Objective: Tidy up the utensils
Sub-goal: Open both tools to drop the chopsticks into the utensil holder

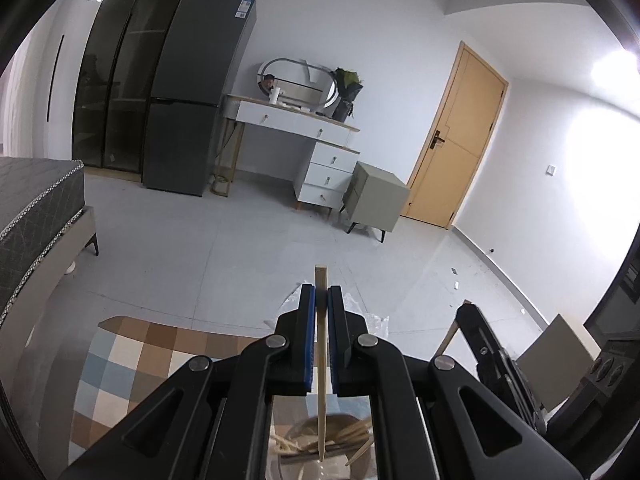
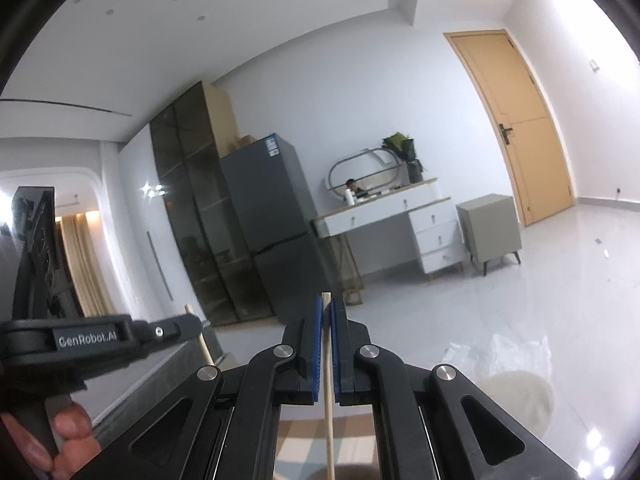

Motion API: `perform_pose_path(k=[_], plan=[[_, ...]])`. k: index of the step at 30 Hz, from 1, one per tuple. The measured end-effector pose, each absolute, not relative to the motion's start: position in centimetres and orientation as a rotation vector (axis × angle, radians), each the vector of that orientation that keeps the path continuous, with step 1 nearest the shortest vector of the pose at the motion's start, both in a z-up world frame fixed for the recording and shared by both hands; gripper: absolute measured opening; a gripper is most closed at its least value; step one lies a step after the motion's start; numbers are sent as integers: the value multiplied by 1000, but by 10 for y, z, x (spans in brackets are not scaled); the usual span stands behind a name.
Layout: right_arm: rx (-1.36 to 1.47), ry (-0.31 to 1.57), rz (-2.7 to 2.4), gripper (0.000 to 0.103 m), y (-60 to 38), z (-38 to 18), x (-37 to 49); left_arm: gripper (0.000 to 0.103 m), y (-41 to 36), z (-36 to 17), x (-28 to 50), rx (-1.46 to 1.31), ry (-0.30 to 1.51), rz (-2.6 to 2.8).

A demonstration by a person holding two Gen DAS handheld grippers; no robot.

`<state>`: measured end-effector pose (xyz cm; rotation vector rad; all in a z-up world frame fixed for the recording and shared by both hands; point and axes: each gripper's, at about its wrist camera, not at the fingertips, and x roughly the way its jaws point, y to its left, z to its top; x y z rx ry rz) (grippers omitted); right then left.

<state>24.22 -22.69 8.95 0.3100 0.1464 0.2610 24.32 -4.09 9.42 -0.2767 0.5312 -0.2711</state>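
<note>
Between blue ribbed pads [image 1: 309,340], a slim tapered wooden chopstick [image 1: 321,360].

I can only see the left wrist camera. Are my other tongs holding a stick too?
Observer: Yes. The right tongs are shut on a chopstick that stands upright between the blue pads.
Operator: Can you see my left tongs from that side?
Observer: Yes, side-on. The left tongs have a hand wrapped round their handle.
Operator: What's on the floor further right?
Observer: A pale round mat lies on the shiny floor.
</note>
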Motion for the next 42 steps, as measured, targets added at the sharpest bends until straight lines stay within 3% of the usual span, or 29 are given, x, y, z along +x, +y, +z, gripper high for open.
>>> perform_pose_path(k=[13, 24, 42], plan=[[323, 97, 174, 3, -221, 54, 265, 1, -48, 77, 255, -284, 543, -259], [274, 162, 211, 4, -222, 36, 246, 2, -52, 67, 246, -223, 570, -292], [208, 393, 308, 4, -222, 21, 217, 2, -64, 54, 221, -152, 825, -423]])
